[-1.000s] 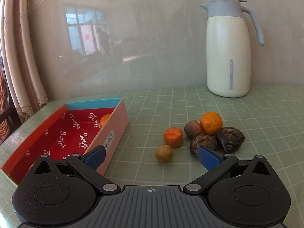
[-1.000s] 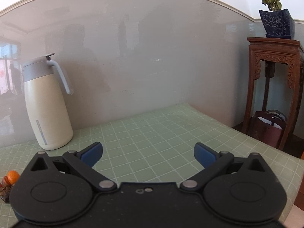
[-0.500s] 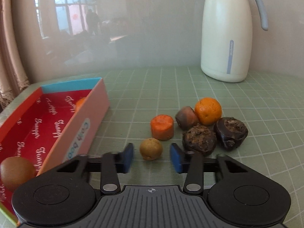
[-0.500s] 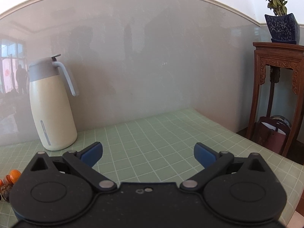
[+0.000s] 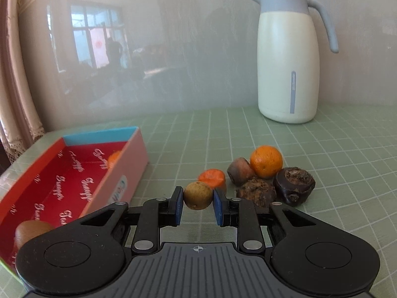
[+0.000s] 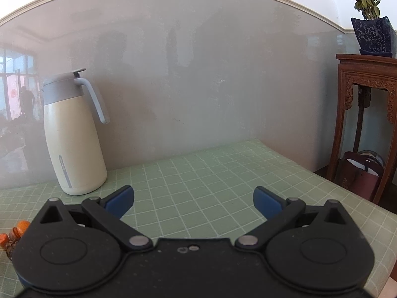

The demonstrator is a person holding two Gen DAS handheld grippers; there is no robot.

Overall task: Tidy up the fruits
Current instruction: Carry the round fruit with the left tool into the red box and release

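My left gripper [image 5: 198, 198] is shut on a small round tan fruit [image 5: 198, 195], its blue pads pressing both sides. Just beyond lie an orange chunk [image 5: 212, 177], a brownish piece [image 5: 239, 172], a tangerine [image 5: 266, 161] and two dark wrinkled fruits [image 5: 256, 194] [image 5: 294, 184]. To the left stands an open red-lined box [image 5: 129, 173] holding an orange fruit [image 5: 114, 159] at its far end and a brown fruit [image 5: 31, 231] near me. My right gripper [image 6: 193, 200] hangs open over bare tablecloth, nothing between its fingers. The fruit pile [image 6: 15, 236] shows at that view's left edge.
A cream thermos jug [image 5: 289, 59] with a grey lid stands at the back against the glossy wall. The green checked tablecloth [image 5: 335, 149] covers the table. A carved wooden stand [image 6: 364, 114] with a potted plant [image 6: 371, 24] is off the table's right edge.
The left gripper's jaws came together from wide open and closed on the tan fruit. The right gripper has stayed open and in place.
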